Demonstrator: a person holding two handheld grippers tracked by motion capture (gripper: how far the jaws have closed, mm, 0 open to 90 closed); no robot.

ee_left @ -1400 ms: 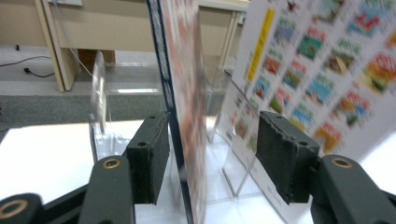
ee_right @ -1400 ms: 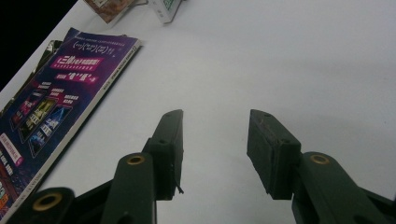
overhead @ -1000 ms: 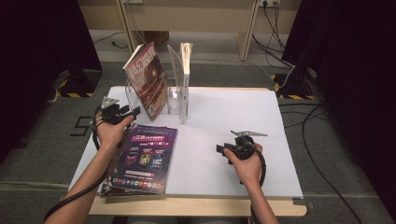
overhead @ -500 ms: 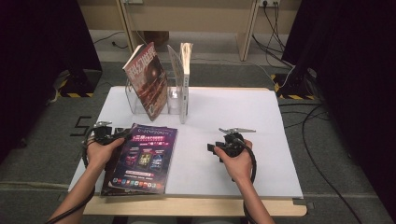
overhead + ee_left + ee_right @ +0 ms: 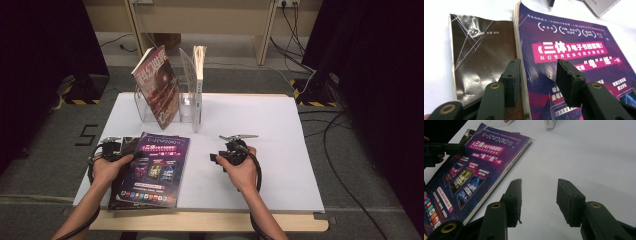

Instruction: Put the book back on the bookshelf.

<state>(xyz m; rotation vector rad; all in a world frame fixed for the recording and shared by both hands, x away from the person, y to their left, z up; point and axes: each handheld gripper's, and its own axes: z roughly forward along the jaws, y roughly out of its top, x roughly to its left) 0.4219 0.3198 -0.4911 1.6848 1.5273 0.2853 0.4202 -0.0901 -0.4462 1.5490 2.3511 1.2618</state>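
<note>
A purple magazine (image 5: 156, 167) (image 5: 574, 45) (image 5: 474, 170) lies flat at the table's near left, on top of a dark brown book (image 5: 126, 145) (image 5: 479, 57) that sticks out on its left. My left gripper (image 5: 125, 151) (image 5: 539, 67) is low over the magazine's left page edge. One jaw is above the brown cover, the other above the purple cover. Its jaws have just been closing, with that edge between them, and the pads do not press on it. My right gripper (image 5: 216, 158) (image 5: 539, 187) hovers open above bare white table, to the right of the magazine.
A clear acrylic book stand (image 5: 187, 107) at the back of the white table (image 5: 280, 130) holds a leaning red magazine (image 5: 159, 85) and an upright white book (image 5: 199, 75). Dark curtains and floor cables surround the table.
My left hand dropped and came toward the near side, from the magazine's far left corner to its left edge, and its jaws narrowed. The right hand slid left toward the magazine.
</note>
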